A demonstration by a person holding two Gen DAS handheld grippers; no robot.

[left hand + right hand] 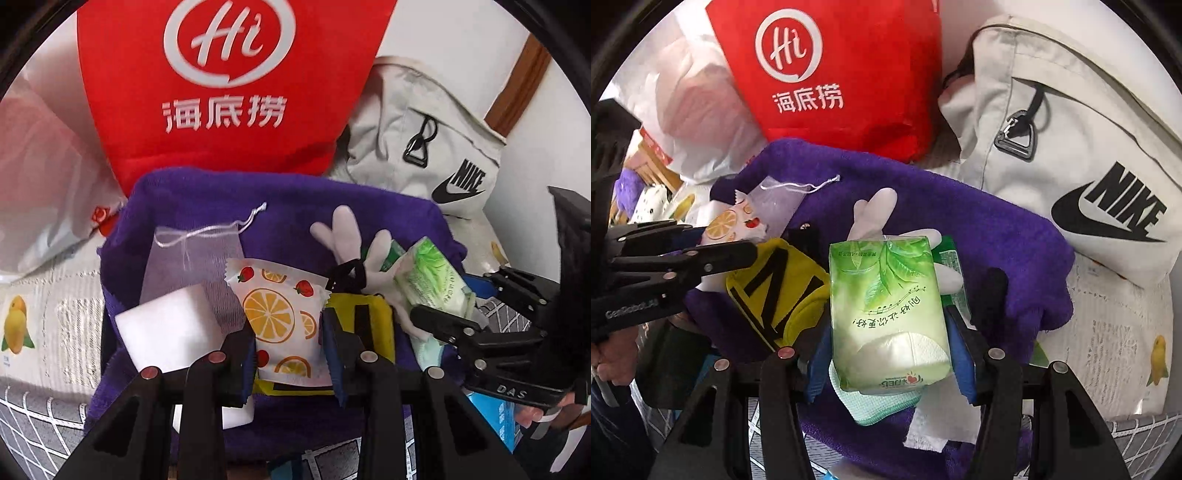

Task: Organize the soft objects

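Leaning against the back of the scene stood a red bag with a white logo, and beside it to the right sat a pale grey backpack. In front of both lay a purple towel, spread over a printed cloth, and the smaller soft things rested on it. A white foam block lay at the towel's left, partly over a sheer drawstring pouch. A yellow pouch with black stripes sat near the middle, just beside a white glove.

The right gripper had its jaws set moderately wide and pressed against both sides of a green tissue pack, which it held above the towel's near part, over a pale green cloth. The left gripper had its jaws narrower, its blue pads closed against the two edges of a fruit-print packet, held above the yellow pouch. A hand gripped the left gripper's handle at the left edge of the right wrist view.
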